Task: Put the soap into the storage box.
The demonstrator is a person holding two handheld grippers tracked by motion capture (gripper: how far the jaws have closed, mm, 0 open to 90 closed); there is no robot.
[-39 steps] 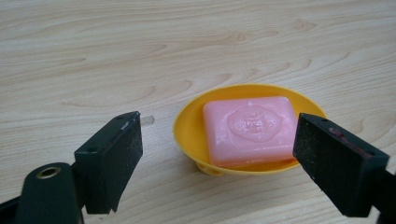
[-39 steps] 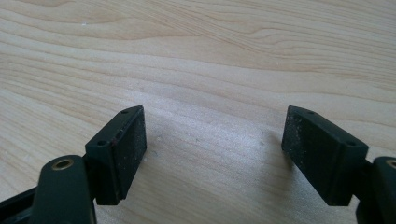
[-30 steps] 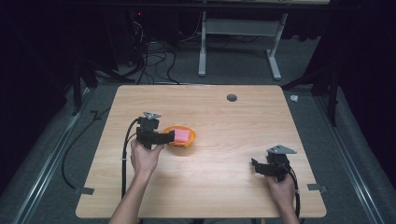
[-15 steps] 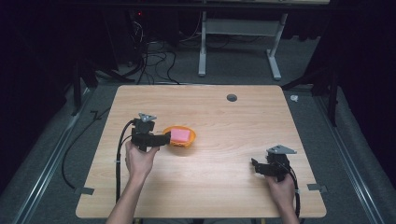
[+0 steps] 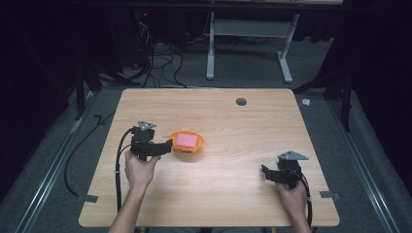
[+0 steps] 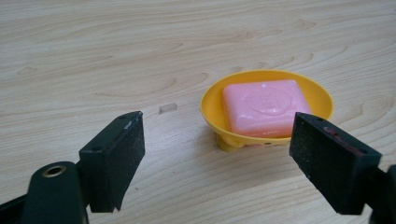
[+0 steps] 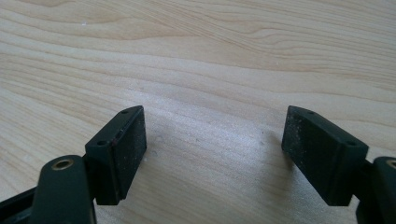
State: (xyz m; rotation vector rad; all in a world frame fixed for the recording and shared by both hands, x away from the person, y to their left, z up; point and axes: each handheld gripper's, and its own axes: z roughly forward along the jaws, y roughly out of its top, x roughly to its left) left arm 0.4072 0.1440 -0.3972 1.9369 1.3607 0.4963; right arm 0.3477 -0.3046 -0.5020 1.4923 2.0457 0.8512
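lab | lone wooden table [image 5: 243, 136] | dark curtains | floor cables [image 5: 160, 58] | grey carpet

Each claw, left [image 5: 167, 144] and right [image 5: 265, 171]: black body, flat rect. pads w/ screw holes, grey triangular top plate, black cable.

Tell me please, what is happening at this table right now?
A person holds a gripper in each hand at a wooden table. The left gripper is open, its jaws just short of a yellow soap dish with a pink soap bar lying in it; nothing is gripped. The right gripper is also open, low over bare wood near the table's front right, far from the dish.
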